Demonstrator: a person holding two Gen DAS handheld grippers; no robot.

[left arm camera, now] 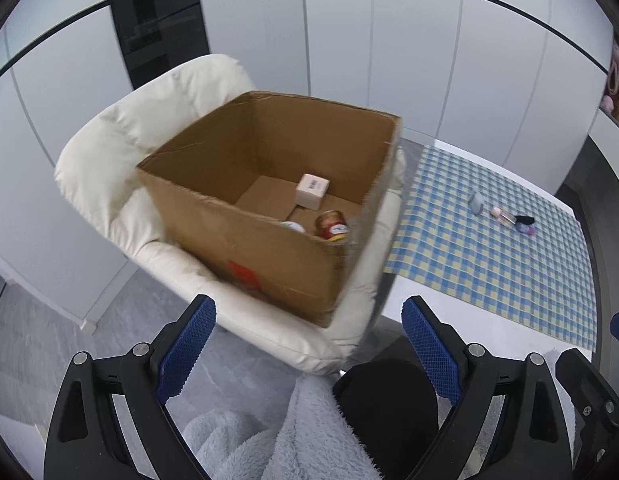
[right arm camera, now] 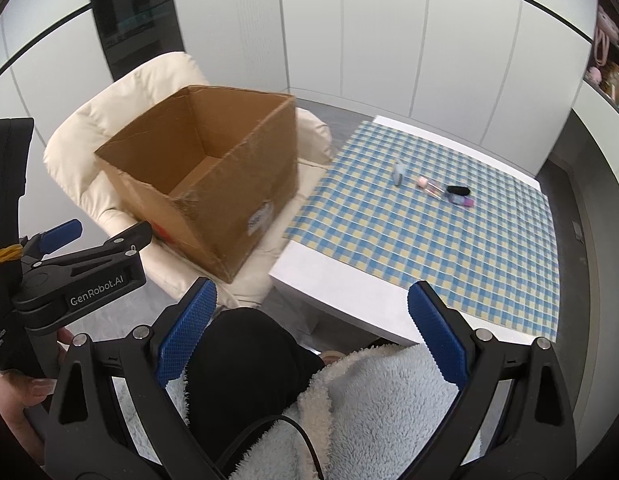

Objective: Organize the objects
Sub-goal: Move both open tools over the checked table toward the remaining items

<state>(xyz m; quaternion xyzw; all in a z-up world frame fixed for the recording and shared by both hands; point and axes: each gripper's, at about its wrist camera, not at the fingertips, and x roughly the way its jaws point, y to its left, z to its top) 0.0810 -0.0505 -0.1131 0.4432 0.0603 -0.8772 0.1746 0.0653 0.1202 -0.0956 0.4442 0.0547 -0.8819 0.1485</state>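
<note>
The jaws of both grippers are wide apart and hold nothing. The left gripper (left arm camera: 309,344) hangs over the person's lap, in front of the cardboard box (left arm camera: 245,236). The right gripper (right arm camera: 311,328) hangs near the desk (right arm camera: 309,268) edge.

The box sits on a cream chair (left arm camera: 109,152), just left of the desk. Inside it lie a small white box (left arm camera: 311,190), a red jar (left arm camera: 332,225) and something white (left arm camera: 292,226) that the box wall half hides.

Four small things wait on the checked cloth (right arm camera: 429,248), far from the jaws: a little blue-grey bottle (right arm camera: 398,173), a pink-capped tube (right arm camera: 429,187), a black thing (right arm camera: 457,191) and a purple one (right arm camera: 463,201).

I think the next job is to fetch one of them. The right gripper is the closer one. It is best to go slowly, come down from above, and take one thing alone, since three of them lie touching or nearly so.

The pictures are blurry. I cannot tell what the small things really are.
</note>
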